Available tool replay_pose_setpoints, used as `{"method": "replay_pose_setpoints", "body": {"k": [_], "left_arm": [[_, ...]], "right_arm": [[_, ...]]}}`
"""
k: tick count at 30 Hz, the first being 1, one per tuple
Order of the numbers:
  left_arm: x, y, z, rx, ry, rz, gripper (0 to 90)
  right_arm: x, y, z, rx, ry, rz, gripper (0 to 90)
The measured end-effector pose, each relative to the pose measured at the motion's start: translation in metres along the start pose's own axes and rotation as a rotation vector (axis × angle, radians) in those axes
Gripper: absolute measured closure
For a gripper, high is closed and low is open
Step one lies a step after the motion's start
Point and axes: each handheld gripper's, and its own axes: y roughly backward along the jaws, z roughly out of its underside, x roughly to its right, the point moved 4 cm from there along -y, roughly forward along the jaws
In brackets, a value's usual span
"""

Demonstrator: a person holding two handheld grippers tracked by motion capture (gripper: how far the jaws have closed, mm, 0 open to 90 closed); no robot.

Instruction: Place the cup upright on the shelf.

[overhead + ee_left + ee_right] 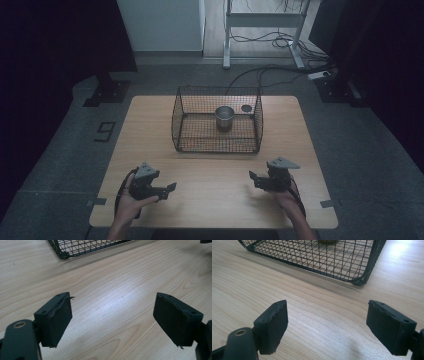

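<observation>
A black wire basket (217,146) stands on the far middle of the wooden table (210,205), with a metal cup (224,118) upright inside it. My left gripper (168,191) rests low over the near left of the table, held in a hand. In the left gripper view its jaws (112,312) stand wide apart over bare wood, a basket corner (75,247) beyond them. My right gripper (254,179) sits at the near right, also in a hand. Its jaws (327,315) are wide apart with nothing between them and face the basket's front wall (324,262).
A small dark round spot (246,108) shows at the basket's far right corner. Past the table are a grey floor, a white desk frame (227,45) with loose cables (270,70), and dark stands at both sides.
</observation>
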Motion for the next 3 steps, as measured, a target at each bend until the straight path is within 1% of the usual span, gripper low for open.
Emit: {"method": "replay_pose_setpoints", "body": {"k": [1,2,3], "left_arm": [[-0.0001,0.0002,0.0000,0.001,0.001,0.000,15.8],[-0.0004,0.0003,0.0001,0.001,0.002,-0.001,15.8],[-0.0007,0.0005,0.0000,0.002,0.003,0.000,15.8]], "right_arm": [[0.0006,-0.0012,0.0001,-0.004,-0.003,0.009,15.3],[0.0026,-0.0038,0.0015,-0.020,-0.002,0.024,13.9],[0.0026,-0.0038,0.0015,-0.020,-0.002,0.024,13.9]]}}
